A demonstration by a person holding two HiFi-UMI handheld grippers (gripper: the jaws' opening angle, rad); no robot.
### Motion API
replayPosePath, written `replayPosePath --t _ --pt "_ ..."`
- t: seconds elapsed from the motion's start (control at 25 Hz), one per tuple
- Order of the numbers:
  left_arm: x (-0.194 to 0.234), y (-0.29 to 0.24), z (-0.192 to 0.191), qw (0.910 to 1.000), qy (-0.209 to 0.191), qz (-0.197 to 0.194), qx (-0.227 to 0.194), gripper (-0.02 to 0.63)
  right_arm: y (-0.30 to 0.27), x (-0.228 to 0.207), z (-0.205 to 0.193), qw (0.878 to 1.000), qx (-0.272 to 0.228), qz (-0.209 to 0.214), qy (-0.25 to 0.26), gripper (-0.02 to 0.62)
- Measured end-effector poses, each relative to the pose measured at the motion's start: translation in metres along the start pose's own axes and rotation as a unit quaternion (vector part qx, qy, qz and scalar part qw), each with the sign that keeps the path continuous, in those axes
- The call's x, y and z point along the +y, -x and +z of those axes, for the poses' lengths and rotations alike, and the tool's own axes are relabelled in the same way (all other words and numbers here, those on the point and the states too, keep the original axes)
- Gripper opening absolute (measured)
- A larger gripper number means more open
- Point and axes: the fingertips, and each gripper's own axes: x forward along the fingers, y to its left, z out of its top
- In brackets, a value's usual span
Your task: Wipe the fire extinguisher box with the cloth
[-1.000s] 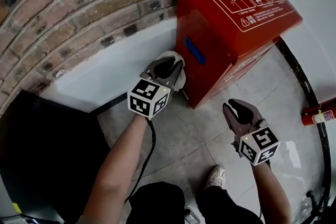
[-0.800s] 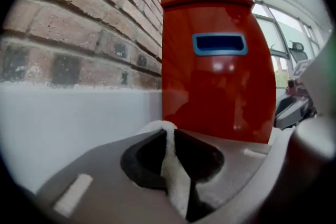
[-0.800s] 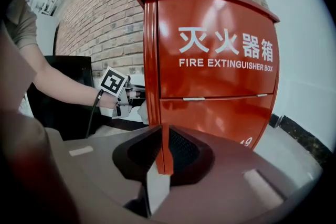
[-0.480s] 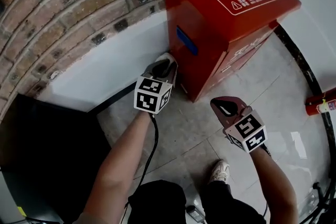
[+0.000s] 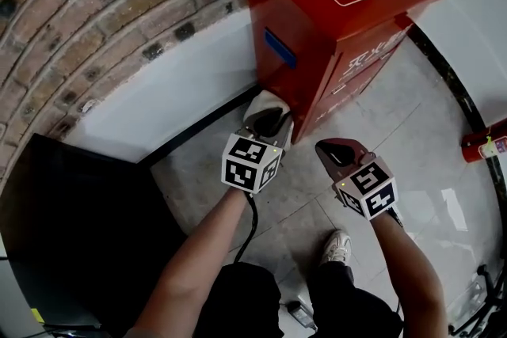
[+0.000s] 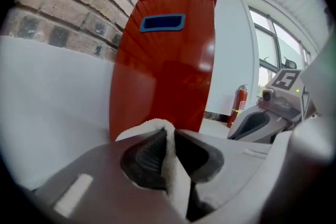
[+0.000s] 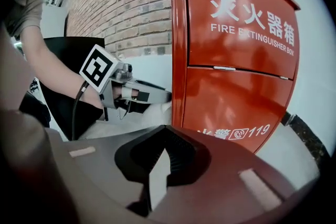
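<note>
Thin cloth [image 5: 263,100] fold nipped in left gripper [image 6: 167,132] beside fire extinguisher box [image 5: 341,28]; rubbing may tug it free; right gripper [image 5: 333,148] clenched empty.

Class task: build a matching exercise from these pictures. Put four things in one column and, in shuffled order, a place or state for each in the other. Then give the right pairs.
Things:
1. cloth
2. fire extinguisher box
3. right gripper
4. fire extinguisher

Places or states:
A. on the floor, apart from the box
B. shut, nothing between its jaws
C. clamped in the left gripper
D. against the brick wall

Pairs: 1-C, 2-D, 3-B, 4-A
</note>
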Motion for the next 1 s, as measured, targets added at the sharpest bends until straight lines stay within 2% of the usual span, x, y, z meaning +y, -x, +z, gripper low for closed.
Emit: replayPosePath --t 0.2,0.36,0.48,0.64,0.8,1.0 --pt "-0.035 0.004 -0.013 0.9987 -0.002 -0.048 0.013 0.046 0.002 0.002 0.001 1.000 -0.010 -0.010 -0.020 0.025" --pt "-0.055 0.001 -0.044 0.9949 -0.017 -0.084 0.053 0.046 0.001 0.008 -0.004 1.000 -0.003 -0.005 -0.018 0.025" --pt "-0.044 -0.009 -0.065 0.9943 -0.019 -0.074 0.075 0.046 -0.003 0.009 -0.006 1.000 0.001 0.000 -0.010 0.025" --pt "-0.035 -0.016 -0.082 0.9943 -0.028 -0.066 0.079 0.046 -0.004 0.007 -0.015 1.000 0.011 0.003 -0.011 0.025" --pt "0.009 -0.025 -0.080 0.9970 -0.010 -0.022 0.073 0.046 -0.015 -0.003 -0.011 1.000 -0.002 0.004 -0.027 0.025" --pt "0.050 -0.034 -0.075 0.9966 -0.015 0.014 0.080 0.046 -0.027 0.000 -0.017 0.999 -0.002 0.026 -0.039 0.025"
